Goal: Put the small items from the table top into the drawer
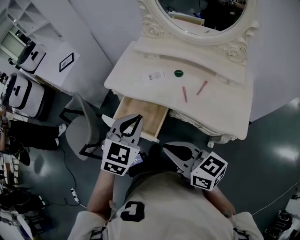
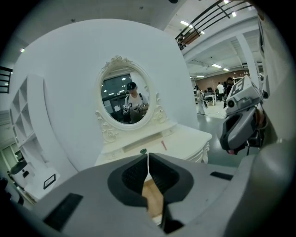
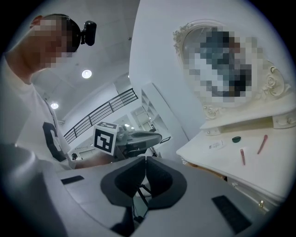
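Now, table (image 1: 225,110): smooth cream, carved scroll edges.
Drawer (image 1: 140,117): pulled out, pale wood floor.
Items on top: round green disc (image 1: 178,73), slim pink sticks (image 1: 184,93), flat white packet (image 1: 154,76).
Grip: my left gripper (image 1: 136,118) and right gripper (image 1: 168,149) clenched, empty.

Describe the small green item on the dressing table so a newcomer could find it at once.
Start at the white dressing table with the oval mirror. On its top lie a white card, two pinkish sticks and, just right of the card, the green item. It alone is round and dark green.
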Demonstrator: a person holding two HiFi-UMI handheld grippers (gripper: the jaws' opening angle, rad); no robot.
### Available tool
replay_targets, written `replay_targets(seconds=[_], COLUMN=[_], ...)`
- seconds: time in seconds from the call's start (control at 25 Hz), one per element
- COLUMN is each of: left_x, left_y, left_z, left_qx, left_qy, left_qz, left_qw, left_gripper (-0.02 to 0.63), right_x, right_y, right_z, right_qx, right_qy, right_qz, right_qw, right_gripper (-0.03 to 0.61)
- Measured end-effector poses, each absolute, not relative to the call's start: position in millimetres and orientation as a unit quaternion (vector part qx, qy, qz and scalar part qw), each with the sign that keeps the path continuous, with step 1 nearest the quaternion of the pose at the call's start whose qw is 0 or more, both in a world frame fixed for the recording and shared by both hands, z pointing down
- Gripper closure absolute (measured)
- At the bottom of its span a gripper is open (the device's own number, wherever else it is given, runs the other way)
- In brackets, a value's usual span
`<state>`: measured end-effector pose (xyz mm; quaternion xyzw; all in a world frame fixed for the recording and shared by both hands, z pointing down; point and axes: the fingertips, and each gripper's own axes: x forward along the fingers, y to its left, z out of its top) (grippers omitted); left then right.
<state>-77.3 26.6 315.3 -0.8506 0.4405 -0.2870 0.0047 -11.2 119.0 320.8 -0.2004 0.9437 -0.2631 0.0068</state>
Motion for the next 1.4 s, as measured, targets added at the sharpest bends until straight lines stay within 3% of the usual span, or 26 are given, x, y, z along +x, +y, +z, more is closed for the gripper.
replay_targets(seconds=[0.64,0.8,1.24,1.4], left_x=[-126.7,-128.8,-131.0,-133.7], left_y=[-88.1,-116.7,-195.7,-218.9], left_z=[367.0,389.7,461.6,485.2], left_qx=[-0.848,-0.854,-0.851,-0.843], left_qy=[0.443,0.433,0.423,0.424], left_qz=[-0.288,-0.274,-0.277,-0.285], left_qw=[-0.039,-0.088,-0.145,-0.166], left_gripper=[0.552,0.456,0.331,0.319], right_x=[-63.2,-78.7,-100.5,-102.7], right_y=[62.6,50.1,28.7,23.7], right_z=[336.8,348.7,375.9,381.4], right_qx=[-0.187,-0.190,-0.199,-0.203], right_qy=[0.936,0.931,0.916,0.911], right_qz=[-0.296,-0.307,-0.341,-0.351], right_qw=[-0.027,-0.046,-0.075,-0.081], right_gripper=[0.551,0.551,0.549,0.551])
